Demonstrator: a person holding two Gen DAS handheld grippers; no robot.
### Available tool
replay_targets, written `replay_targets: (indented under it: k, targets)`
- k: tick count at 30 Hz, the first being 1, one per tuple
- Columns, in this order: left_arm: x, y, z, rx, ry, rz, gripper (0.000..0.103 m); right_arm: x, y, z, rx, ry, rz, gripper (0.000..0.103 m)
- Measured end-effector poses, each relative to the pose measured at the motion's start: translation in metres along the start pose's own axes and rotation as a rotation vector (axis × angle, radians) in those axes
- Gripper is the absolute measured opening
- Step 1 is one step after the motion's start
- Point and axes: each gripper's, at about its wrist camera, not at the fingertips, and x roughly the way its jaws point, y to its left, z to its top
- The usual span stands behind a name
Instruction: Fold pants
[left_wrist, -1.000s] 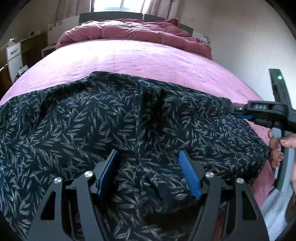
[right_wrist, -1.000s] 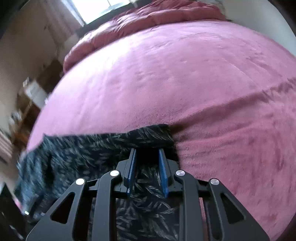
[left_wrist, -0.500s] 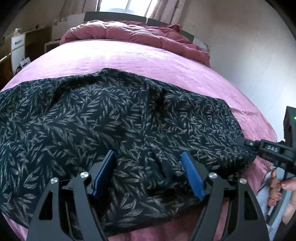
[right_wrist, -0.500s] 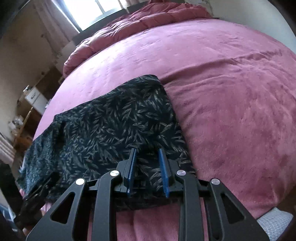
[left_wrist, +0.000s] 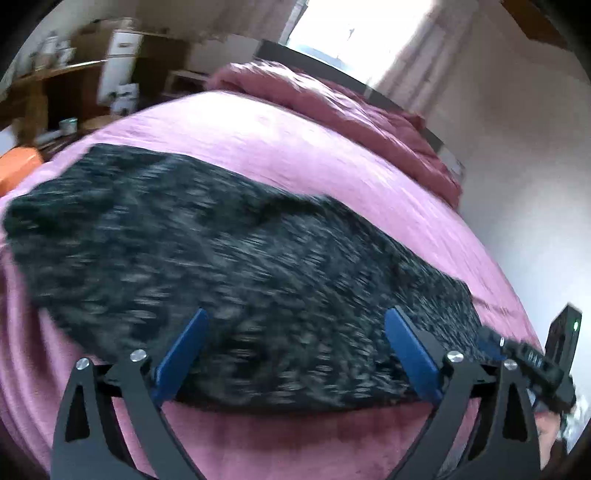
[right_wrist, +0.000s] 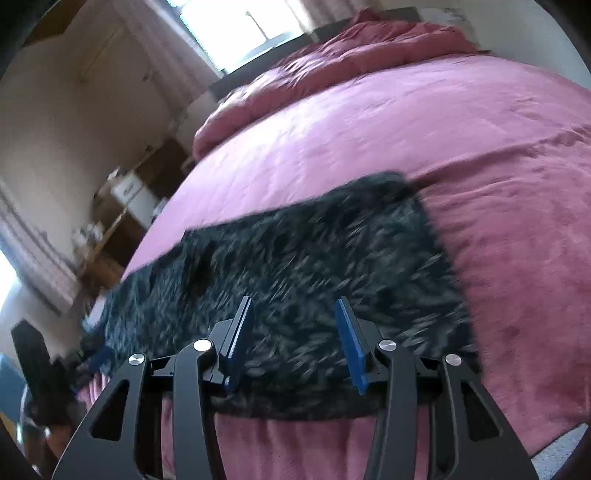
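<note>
A wide bed (left_wrist: 295, 155) under a pink cover fills most of both views, with a bunched dusty-red duvet (right_wrist: 332, 62) heaped at its far end below a bright window (left_wrist: 362, 26). Across the near part of the bed lies the pair of pants (left_wrist: 240, 280), dark with a pale leaf print, spread as a long flat band; in the left wrist view it runs from the left edge of the frame down toward the lower right, and in the right wrist view (right_wrist: 314, 280) it fills the middle and lower left, its squared end toward the right of centre. The print is smeared by blur in both pictures. Wooden furniture with a white cabinet (left_wrist: 122, 70) stands by the wall at the upper left of the left wrist view. The left tool (left_wrist: 295, 358) sits at the bottom of its frame with its blue pads spread very wide and still widening; the pants lie beyond and between the pads, which do not press on the cloth, so it is released. The right tool (right_wrist: 295, 343) is likewise opening, its pads apart over the near edge of the pants and gripping nothing. The right tool also shows at the lower right edge of the left wrist view.
</note>
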Motion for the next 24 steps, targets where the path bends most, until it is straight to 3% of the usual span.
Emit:
replay_targets:
  k: [6,10,17,22,24]
  targets:
    - [-0.035,0.051,0.013,-0.15,-0.091,0.142,0.101,0.013,0.009,-0.002,-0.037,0.07,-0.034,0.045]
    - [-0.053,0.097,0.016,-0.336,-0.119,0.224,0.1,0.015,0.003,0.001,-0.001,0.078,-0.002,0.048]
    - [-0.035,0.152,0.021,-0.51,-0.06,0.206,0.081,0.012,0.0,-0.004,-0.002,0.083,-0.002,0.049]
    - [-0.022,0.157,0.027,-0.488,-0.063,0.209,0.081,0.012,0.001,-0.004,0.001,0.084,-0.001,0.049]
    - [-0.016,0.158,0.034,-0.47,-0.058,0.206,0.068,0.013,0.001,-0.004,0.002,0.084,0.0,0.049]
